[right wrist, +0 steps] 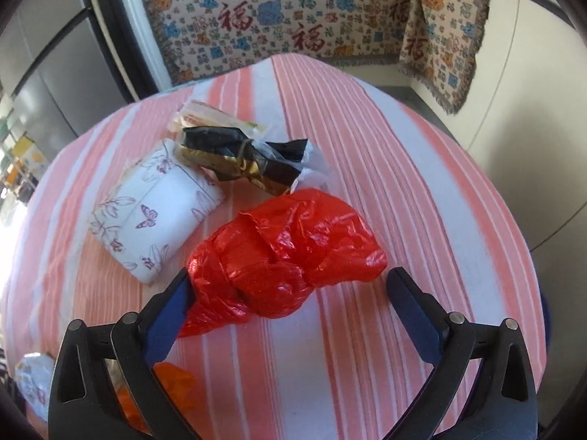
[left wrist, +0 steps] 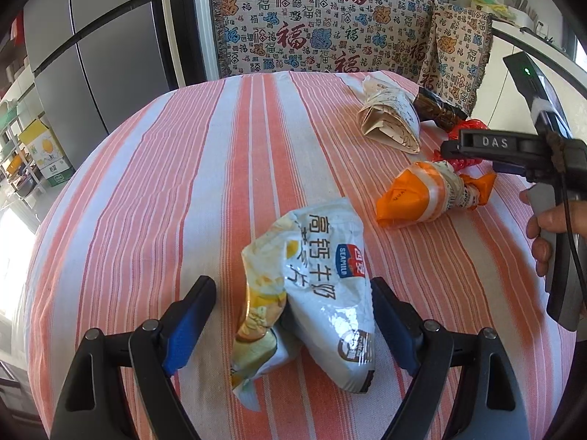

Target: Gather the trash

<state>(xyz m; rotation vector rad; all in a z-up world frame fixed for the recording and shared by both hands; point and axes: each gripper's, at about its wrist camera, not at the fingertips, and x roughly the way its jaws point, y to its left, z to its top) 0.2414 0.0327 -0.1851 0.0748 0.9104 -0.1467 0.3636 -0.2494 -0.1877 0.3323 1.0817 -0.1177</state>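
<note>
A crumpled pale-blue milk-snack bag [left wrist: 323, 293] lies on the striped tablecloth [left wrist: 165, 190] between the fingers of my left gripper [left wrist: 293, 288], which stands open around it without pressing. My right gripper [right wrist: 290, 282] is open too; a knotted red plastic bag [right wrist: 282, 253] lies between its fingers, close against the left pad. From the left wrist view the right gripper [left wrist: 451, 148] shows side-on over the red bag [left wrist: 473, 126], held by a hand [left wrist: 543, 231].
An orange-and-white wrapper [left wrist: 425, 194], a folded butterfly-print paper pack [right wrist: 154, 209] and a black-and-gold wrapper [right wrist: 242, 161] lie on the table. A patterned blanket [left wrist: 319, 18] covers the seat behind. A grey fridge [left wrist: 91, 36] stands far left. The table edge [right wrist: 506, 220] drops off at the right.
</note>
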